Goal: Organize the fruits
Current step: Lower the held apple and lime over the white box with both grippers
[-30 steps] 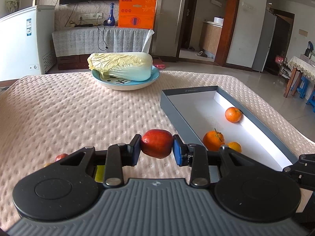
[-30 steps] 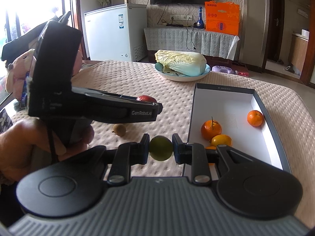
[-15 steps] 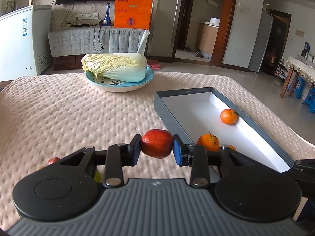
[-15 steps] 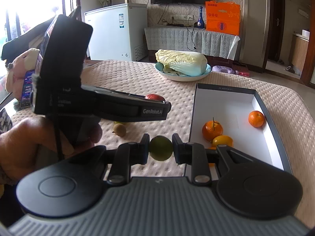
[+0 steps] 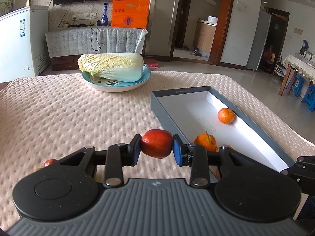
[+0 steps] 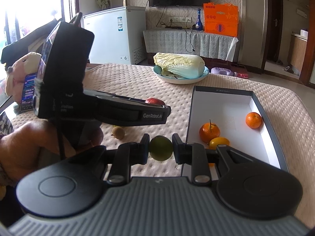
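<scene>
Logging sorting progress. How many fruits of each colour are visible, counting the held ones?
Red: 2, red fruit in left gripper, small red fruit on table
Orange: 2, stemmed orange, far orange, in box
Yellow: 1, yellow fruit in box
Green: 1, green fruit in right gripper
Brown: 1, brown fruit on table
Total: 7

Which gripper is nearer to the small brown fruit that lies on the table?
Left, probably. The small brown fruit lies just under the left gripper, which holds the red apple. The right gripper, holding the green fruit, sits further right, nearer the box.
</scene>
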`<act>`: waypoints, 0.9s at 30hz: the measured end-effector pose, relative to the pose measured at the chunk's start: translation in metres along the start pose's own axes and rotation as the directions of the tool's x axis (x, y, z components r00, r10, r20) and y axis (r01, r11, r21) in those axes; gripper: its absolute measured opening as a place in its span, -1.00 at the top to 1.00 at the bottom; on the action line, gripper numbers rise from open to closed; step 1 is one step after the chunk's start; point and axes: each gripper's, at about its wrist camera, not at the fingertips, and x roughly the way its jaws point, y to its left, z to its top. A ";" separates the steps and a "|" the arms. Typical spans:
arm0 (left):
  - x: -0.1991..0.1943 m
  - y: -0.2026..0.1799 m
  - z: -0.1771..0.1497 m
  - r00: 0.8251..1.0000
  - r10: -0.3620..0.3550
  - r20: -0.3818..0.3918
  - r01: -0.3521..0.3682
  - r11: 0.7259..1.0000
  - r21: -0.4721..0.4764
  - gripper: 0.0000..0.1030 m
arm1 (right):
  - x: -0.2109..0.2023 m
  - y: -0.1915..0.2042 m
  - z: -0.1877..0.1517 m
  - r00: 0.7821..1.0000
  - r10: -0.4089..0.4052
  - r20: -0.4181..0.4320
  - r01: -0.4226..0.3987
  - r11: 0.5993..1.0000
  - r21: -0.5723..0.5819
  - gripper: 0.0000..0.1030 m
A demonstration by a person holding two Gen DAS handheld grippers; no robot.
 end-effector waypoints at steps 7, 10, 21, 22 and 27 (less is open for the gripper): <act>0.005 -0.003 0.003 1.000 -0.006 -0.002 0.006 1.000 0.005 0.24 | -0.002 -0.002 0.001 1.000 0.004 0.007 -0.004 1.000 -0.001 0.46; 0.006 -0.005 0.005 1.000 -0.014 0.002 0.014 1.000 0.006 0.24 | -0.003 -0.003 0.002 1.000 0.004 0.012 -0.004 1.000 0.001 0.46; 0.011 -0.016 0.012 0.998 -0.058 0.013 0.058 0.998 0.017 0.24 | -0.007 -0.009 0.002 1.000 -0.006 0.026 0.005 1.000 0.022 0.46; 0.012 -0.016 0.013 0.998 -0.061 0.012 0.061 0.998 0.017 0.24 | -0.007 -0.009 0.002 1.000 -0.007 0.027 0.006 1.000 0.023 0.46; 0.013 -0.021 0.015 0.997 -0.074 0.016 0.073 0.997 0.027 0.24 | -0.009 -0.010 0.001 1.000 -0.007 0.028 0.006 1.000 0.023 0.46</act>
